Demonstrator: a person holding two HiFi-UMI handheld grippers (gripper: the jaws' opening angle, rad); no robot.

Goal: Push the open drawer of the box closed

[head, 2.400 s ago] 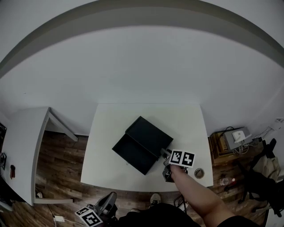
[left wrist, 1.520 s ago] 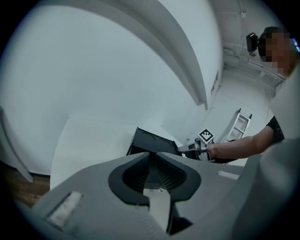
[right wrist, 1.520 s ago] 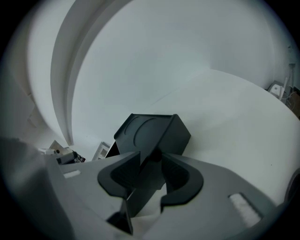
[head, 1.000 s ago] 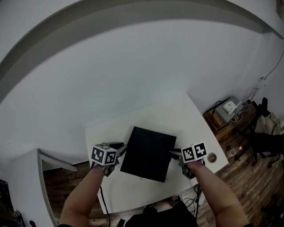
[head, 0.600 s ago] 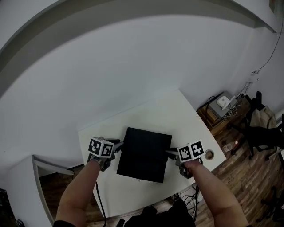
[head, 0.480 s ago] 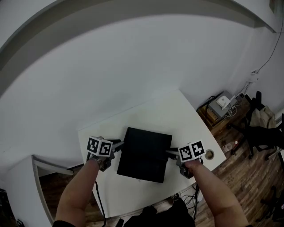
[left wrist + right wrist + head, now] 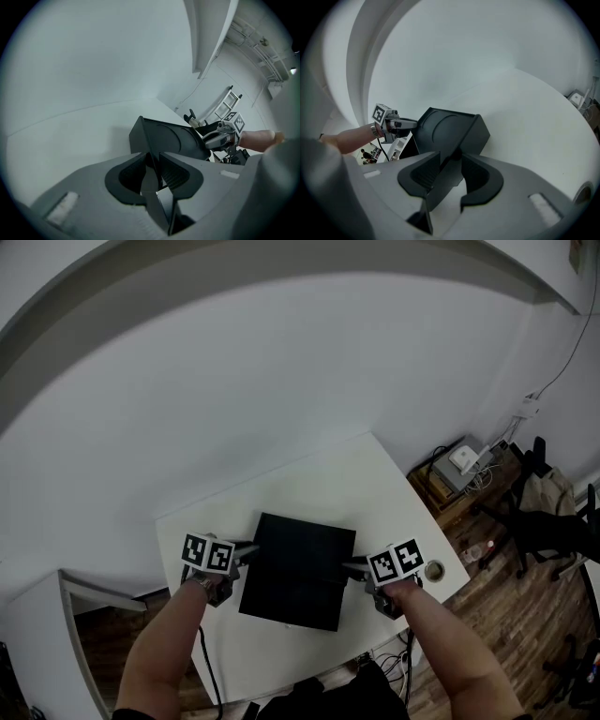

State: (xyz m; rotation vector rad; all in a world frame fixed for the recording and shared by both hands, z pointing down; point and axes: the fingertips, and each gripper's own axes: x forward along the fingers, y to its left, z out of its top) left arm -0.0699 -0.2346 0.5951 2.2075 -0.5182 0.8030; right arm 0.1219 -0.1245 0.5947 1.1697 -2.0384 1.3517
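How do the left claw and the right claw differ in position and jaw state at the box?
The left claw sits at the black box's left edge, the right claw at its right edge. The left claw's jaws are closing round a thin box edge, with a gap beside it; the right claw's gap is filled by a box corner, pressed or not I cannot tell. Both straddle the box.

Grey left hand-held gripper (image 7: 247,550) and right hand-held gripper (image 7: 352,567), black-and-white marker cubes (image 7: 208,554)
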